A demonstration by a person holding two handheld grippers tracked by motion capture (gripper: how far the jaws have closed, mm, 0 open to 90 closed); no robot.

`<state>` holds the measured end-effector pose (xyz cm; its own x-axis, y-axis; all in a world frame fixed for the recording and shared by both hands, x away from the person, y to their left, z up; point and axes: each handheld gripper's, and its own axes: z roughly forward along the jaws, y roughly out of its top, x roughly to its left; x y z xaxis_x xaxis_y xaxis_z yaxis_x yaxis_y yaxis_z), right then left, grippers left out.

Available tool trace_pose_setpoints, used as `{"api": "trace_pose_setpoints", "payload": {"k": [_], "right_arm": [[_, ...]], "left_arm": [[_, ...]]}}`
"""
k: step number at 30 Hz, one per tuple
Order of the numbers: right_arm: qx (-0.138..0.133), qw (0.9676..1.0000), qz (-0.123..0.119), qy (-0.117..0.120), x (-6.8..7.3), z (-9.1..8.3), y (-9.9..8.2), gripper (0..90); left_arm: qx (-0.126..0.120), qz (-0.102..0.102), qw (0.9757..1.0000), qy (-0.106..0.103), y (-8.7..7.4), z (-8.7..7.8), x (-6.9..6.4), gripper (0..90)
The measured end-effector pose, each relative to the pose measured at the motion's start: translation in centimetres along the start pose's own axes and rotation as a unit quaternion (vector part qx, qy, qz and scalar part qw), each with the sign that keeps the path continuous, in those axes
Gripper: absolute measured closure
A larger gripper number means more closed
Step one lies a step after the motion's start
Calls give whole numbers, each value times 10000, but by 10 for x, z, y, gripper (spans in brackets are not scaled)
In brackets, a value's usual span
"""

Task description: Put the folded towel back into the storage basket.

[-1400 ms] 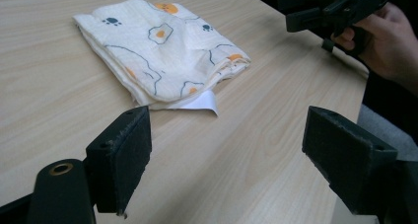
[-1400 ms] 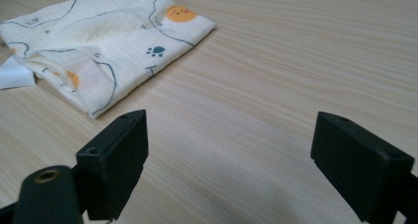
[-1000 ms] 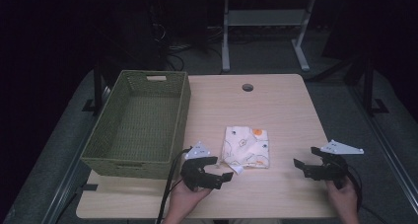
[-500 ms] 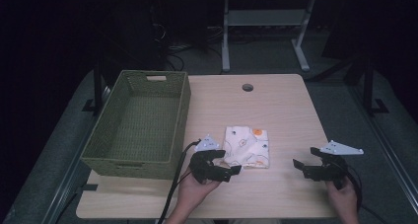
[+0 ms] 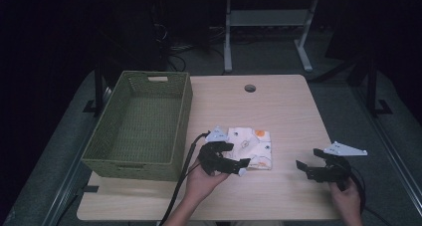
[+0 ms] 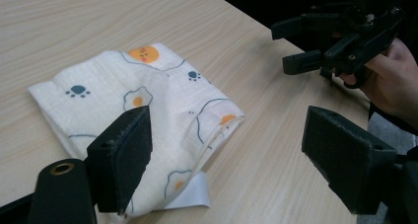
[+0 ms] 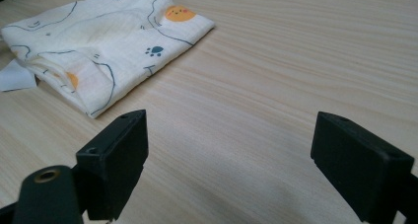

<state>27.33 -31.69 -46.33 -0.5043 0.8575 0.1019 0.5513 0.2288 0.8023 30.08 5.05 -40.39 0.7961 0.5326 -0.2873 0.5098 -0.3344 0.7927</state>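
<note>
Cloth [image 6: 148,100], soft folded cotton with printed eggs and paws, lies under my left gripper [image 6: 226,150], jaws apart. My right gripper [image 7: 229,155] gapes over bare wood-grain bench [image 7: 276,61].

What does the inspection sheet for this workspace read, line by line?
Surface: wooden table, round hole near the far edge.
Job's things: folded printed cloth flat on the table; green basket to its left, nothing seen in it.
Clutter: nothing seen.
Grippers: left gripper open at the cloth's near edge; right gripper open, apart from the cloth.
Cables: black cable trails from the left gripper.
Surroundings: dark room, white table frame behind.
</note>
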Motion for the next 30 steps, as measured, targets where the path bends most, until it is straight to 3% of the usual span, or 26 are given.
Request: {"api": "trace_pose_setpoints", "payload": {"k": [10, 23, 30], "right_arm": [[-50, 10000, 59, 22, -2, 0, 0, 140], [-93, 9998, 151, 116, -2, -1, 0, 140], [-101, 9997, 137, 150, -2, -1, 0, 140]], "left_arm": [[149, -53, 9999, -43, 14, 20, 5, 205], [445, 8, 9989, 175, 25, 41, 17, 221], [619, -10, 9979, 176, 30, 57, 22, 221]]}}
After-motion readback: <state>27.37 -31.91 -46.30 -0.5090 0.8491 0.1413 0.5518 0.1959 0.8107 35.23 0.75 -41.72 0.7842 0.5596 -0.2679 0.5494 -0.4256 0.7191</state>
